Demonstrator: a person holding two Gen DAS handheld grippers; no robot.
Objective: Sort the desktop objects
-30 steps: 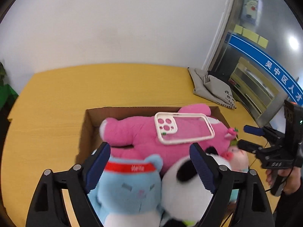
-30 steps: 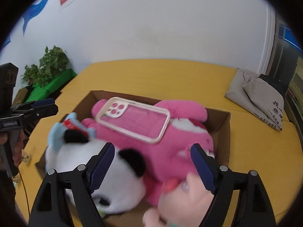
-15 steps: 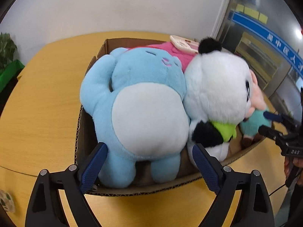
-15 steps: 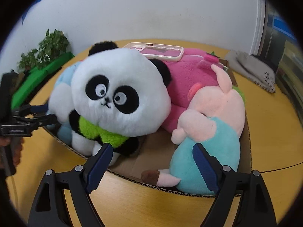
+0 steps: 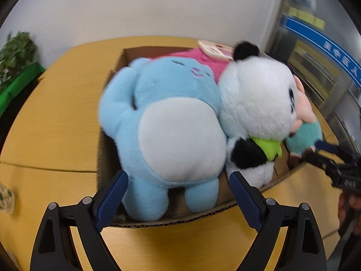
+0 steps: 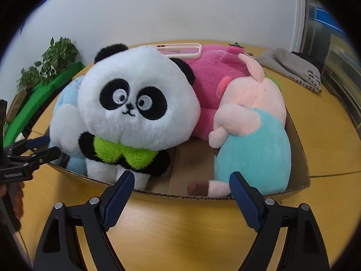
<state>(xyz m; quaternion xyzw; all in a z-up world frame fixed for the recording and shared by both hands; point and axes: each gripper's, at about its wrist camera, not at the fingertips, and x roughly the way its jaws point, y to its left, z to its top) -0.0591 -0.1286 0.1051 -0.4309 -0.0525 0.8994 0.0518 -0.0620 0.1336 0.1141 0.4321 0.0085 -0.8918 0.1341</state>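
Because 4 plush toys crowd the cardboard box at the counter's near edge, pulling the panda could tip the phone case off the pink toy. Left gripper and right gripper jaws stand apart, empty.

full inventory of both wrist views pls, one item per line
cardboard box: 1, brown, on the table, open top
panda plush: 1, white and black with green bow, in the box, front
blue plush: 1, light blue with pale belly, in the box beside the panda
pink plush: 1, hot pink, at the back of the box
pig plush: 1, pale pink in teal, in the box
phone case: 1, cream rim, on the pink plush
table: 1, yellow wood
grey bag: 1, on the table behind
plants: green, by the wall
left gripper: black, blue pads, open
right gripper: same, open
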